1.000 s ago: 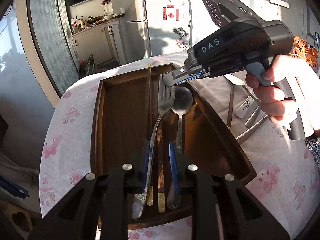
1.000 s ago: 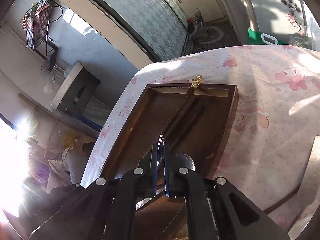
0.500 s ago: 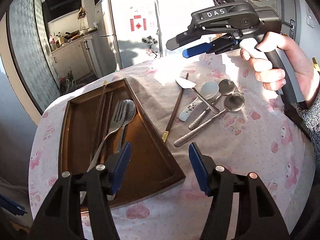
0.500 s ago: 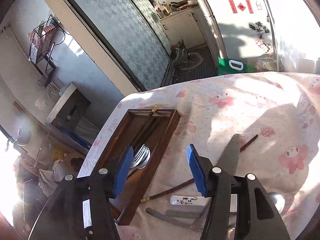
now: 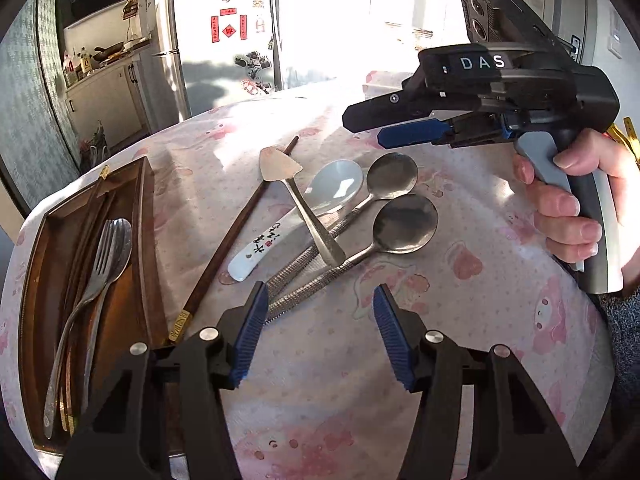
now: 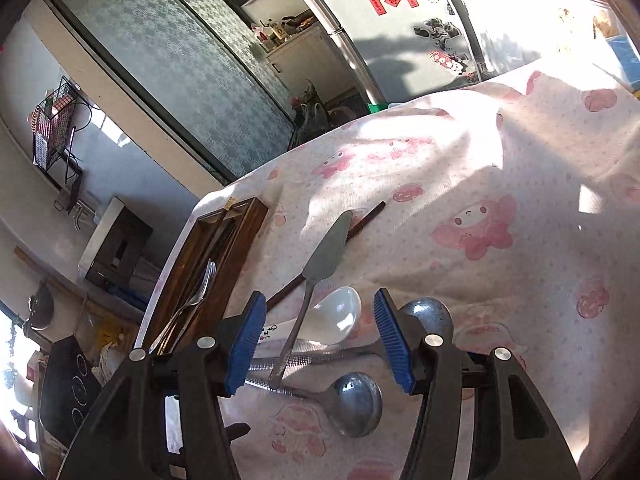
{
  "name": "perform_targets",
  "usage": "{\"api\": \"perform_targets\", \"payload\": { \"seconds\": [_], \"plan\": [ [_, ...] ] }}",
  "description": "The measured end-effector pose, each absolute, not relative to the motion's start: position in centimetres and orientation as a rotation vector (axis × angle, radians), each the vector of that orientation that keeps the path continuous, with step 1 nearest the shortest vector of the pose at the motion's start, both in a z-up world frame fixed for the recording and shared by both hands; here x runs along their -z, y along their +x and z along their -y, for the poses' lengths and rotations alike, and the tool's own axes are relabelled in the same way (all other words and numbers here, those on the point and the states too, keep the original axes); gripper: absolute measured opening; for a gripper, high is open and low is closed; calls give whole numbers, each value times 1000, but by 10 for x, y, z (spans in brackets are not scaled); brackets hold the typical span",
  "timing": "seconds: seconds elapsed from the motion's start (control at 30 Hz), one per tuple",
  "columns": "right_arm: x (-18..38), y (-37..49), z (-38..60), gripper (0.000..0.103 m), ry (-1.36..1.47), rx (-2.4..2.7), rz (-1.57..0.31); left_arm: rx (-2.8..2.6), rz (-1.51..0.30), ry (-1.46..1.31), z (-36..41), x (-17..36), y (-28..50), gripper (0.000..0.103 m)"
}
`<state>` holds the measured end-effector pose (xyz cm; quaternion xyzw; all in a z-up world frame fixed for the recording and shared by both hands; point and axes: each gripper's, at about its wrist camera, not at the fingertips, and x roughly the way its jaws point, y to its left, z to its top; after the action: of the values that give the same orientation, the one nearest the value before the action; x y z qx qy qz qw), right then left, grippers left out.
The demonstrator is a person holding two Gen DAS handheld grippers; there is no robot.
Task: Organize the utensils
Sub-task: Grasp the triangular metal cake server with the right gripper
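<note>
My left gripper (image 5: 320,292) hangs low over the handles of two metal spoons (image 5: 392,176) (image 5: 404,224). Its jaws are closing, with nothing gripped between them. A cake server (image 5: 296,196), a white ceramic spoon (image 5: 332,188) and a dark chopstick (image 5: 236,232) lie beside them on the cloth. The wooden tray (image 5: 146,208) at the left holds a fork (image 5: 96,276), a spoon (image 5: 120,236) and chopsticks. My right gripper (image 5: 366,130) hovers open above the pile; its view frames the server (image 6: 324,252) and ceramic spoon (image 6: 332,316) between its fingers.
A pink-patterned tablecloth (image 5: 460,320) covers the round table, whose far edge drops off toward a fridge (image 5: 224,40) and kitchen cabinets. A person's hand (image 5: 568,208) grips the right gripper's handle at the right. Bare cloth lies to the right of the spoons.
Both grippers have opened and swung right, away from the tray to the loose utensils. The fork and spoon stay in the tray.
</note>
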<state>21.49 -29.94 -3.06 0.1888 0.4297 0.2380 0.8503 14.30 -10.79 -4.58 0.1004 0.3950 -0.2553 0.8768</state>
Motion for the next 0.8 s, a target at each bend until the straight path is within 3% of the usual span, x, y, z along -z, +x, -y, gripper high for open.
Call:
{"api": "perform_targets", "payload": {
  "seconds": [0.13, 0.43, 0.47, 0.5, 0.8],
  "plan": [
    [37, 216, 292, 57, 386, -523, -923, 544, -840, 200, 125, 53, 160, 44],
    [34, 224, 288, 57, 393, -516, -920, 515, -876, 194, 135, 60, 185, 41],
    [33, 225, 289, 57, 397, -515, -918, 509, -879, 190, 134, 60, 186, 27],
    [33, 227, 290, 57, 402, -511, -918, 494, -880, 194, 133, 59, 187, 20],
    [42, 256, 286, 56, 479, -513, -971, 480, -873, 163, 119, 55, 176, 15]
  ]
}}
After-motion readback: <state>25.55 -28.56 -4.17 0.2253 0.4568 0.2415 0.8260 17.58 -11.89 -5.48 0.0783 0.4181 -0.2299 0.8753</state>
